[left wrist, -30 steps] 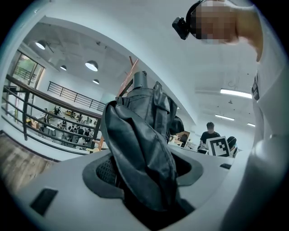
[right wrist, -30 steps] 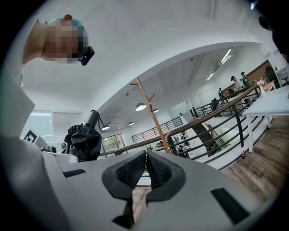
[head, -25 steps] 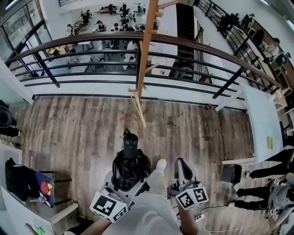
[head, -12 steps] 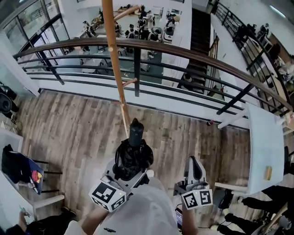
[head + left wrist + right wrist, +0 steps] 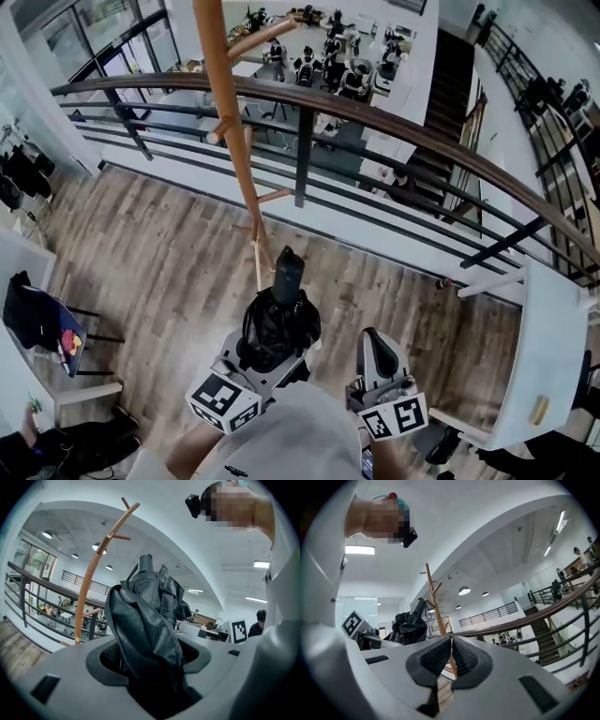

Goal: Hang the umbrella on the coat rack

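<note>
A folded black umbrella [image 5: 277, 323] stands upright in my left gripper [image 5: 272, 354], which is shut on its bunched fabric; its dark handle [image 5: 288, 270] points up and away from me. In the left gripper view the umbrella [image 5: 150, 620] fills the gap between the jaws. The wooden coat rack [image 5: 228, 122] rises just beyond the umbrella, its pegs branching off the pole and its foot close to the handle. It shows again as the coat rack [image 5: 90, 585] left of the umbrella and as the coat rack [image 5: 436, 606] ahead. My right gripper [image 5: 377, 349] hangs beside the left, shut and empty.
A dark-railed balustrade [image 5: 394, 117] curves behind the rack, with a lower floor beyond it. A white table [image 5: 548, 356] stands at the right. A chair with a dark bag [image 5: 42, 328] sits at the left. Wood floor lies around the rack.
Both grippers and the view have come closer to the coat rack, whose pole now stands nearer and further left. The umbrella stays in the left gripper. The right gripper stays shut.
</note>
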